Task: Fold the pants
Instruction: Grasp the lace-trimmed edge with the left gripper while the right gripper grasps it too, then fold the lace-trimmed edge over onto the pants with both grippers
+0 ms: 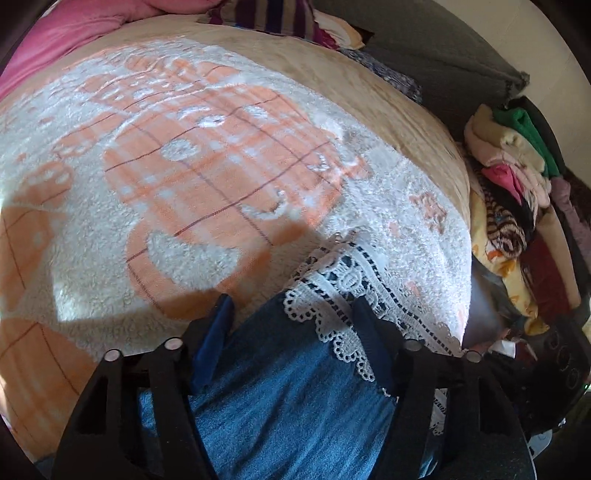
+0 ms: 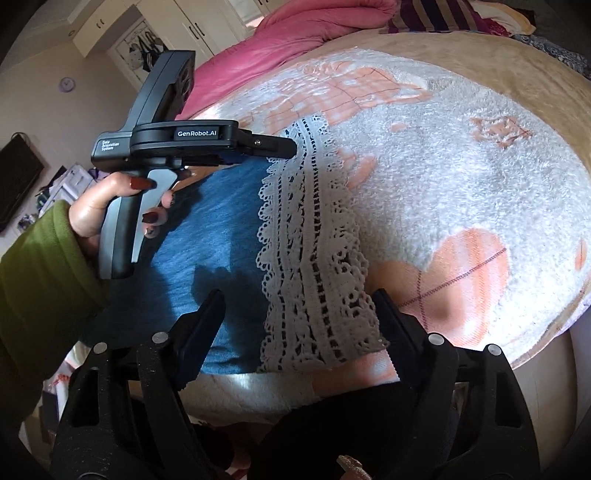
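Blue pants [image 1: 288, 398] with a white lace hem [image 1: 343, 273] lie flat on a fluffy white and orange blanket [image 1: 184, 166]. My left gripper [image 1: 291, 310] points down at one corner of the hem. Its fingers stand apart, with blue cloth and lace between them and nothing pinched. In the right wrist view the pants [image 2: 207, 236] and lace hem [image 2: 310, 236] run away from me. My right gripper [image 2: 297, 306] straddles the near end of the lace, open. At the far end, a hand in a green sleeve holds the left gripper [image 2: 290, 147] against the hem.
Folded clothes [image 1: 517, 177] are piled beside the bed at the right. A pink duvet [image 2: 295, 44] and a striped pillow [image 1: 273, 14] lie at the far end. White wardrobes [image 2: 177, 22] and a dark screen [image 2: 18, 177] stand at the left. The blanket [image 2: 443, 177] reaches the bed's edge.
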The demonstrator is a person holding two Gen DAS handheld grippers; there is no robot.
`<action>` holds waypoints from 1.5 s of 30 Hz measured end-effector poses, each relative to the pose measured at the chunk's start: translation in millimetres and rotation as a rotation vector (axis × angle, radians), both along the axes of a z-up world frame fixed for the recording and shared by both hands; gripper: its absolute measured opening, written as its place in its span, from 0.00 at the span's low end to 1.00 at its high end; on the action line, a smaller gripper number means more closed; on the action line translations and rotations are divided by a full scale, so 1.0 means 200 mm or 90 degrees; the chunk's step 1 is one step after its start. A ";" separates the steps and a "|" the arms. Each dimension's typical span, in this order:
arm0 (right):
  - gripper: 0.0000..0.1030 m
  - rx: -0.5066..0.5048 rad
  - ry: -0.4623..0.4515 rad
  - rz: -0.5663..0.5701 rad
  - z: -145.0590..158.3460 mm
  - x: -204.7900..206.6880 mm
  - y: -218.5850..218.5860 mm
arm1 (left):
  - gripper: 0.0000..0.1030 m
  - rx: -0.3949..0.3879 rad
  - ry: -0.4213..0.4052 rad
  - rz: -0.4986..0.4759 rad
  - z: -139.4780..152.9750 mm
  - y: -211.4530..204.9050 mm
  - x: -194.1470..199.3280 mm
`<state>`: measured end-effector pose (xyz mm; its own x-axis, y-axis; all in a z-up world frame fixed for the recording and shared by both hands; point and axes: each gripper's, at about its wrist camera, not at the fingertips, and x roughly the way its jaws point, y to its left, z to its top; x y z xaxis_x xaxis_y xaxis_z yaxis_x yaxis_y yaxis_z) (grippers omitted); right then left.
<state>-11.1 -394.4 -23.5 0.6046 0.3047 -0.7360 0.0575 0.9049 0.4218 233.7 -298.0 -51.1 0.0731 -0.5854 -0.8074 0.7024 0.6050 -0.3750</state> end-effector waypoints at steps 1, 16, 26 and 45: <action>0.72 0.002 -0.002 -0.001 0.00 0.00 0.00 | 0.58 -0.003 0.005 0.011 0.00 0.01 0.00; 0.22 0.027 -0.052 0.038 0.10 0.00 0.04 | 0.13 -0.092 0.029 0.041 0.07 0.13 -0.03; 0.22 -0.022 -0.119 0.132 0.36 0.04 0.35 | 0.12 -0.198 -0.002 0.089 0.31 0.51 -0.07; 0.39 -0.276 -0.137 0.397 0.09 0.02 1.26 | 0.47 -0.266 0.051 0.428 0.11 1.65 -0.33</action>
